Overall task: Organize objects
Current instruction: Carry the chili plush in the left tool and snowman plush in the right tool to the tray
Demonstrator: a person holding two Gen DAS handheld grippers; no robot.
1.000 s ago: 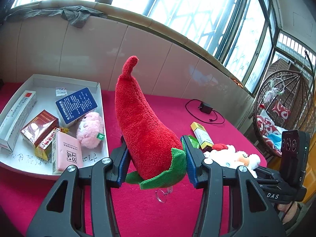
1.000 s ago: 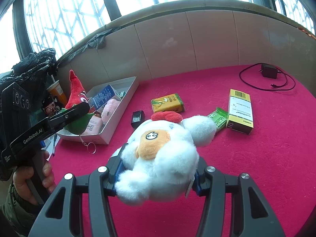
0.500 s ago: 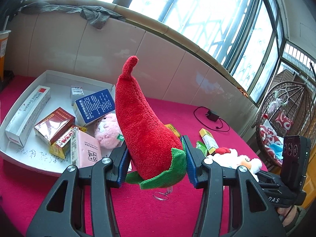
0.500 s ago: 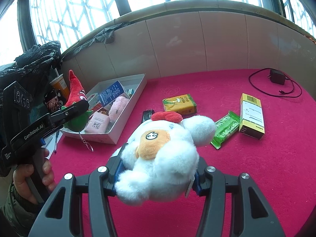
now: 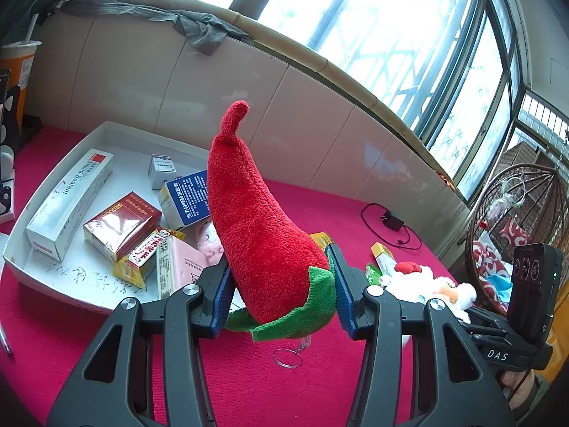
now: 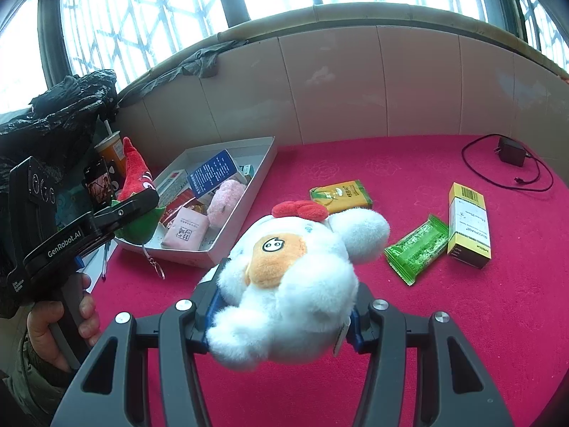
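Note:
My left gripper [image 5: 279, 299] is shut on a red plush chili [image 5: 256, 220] with a green cap and a dangling key ring [image 5: 287, 358], held just off the near right corner of the white tray [image 5: 64, 286]. In the right wrist view the same chili [image 6: 133, 174] and left gripper [image 6: 137, 210] hover at the tray's [image 6: 213, 254] near left corner. My right gripper [image 6: 281, 315] is shut on a white plush chicken [image 6: 295, 284] with an orange face and red comb, held above the red cloth right of the tray. The chicken [image 5: 426, 284] shows low at the right in the left wrist view.
The tray holds several boxes and a pink plush [image 6: 227, 201]. Loose on the red cloth [image 6: 462, 338] lie a yellow-green packet [image 6: 341, 195], a green wrapper [image 6: 416, 249], a yellow box [image 6: 469, 224] and a charger with cable [image 6: 512, 153]. A cup [image 6: 112, 149] stands left of the tray.
Both grippers have drifted left toward the tray with their toys still held. More of the tray's inside now shows in the left wrist view.

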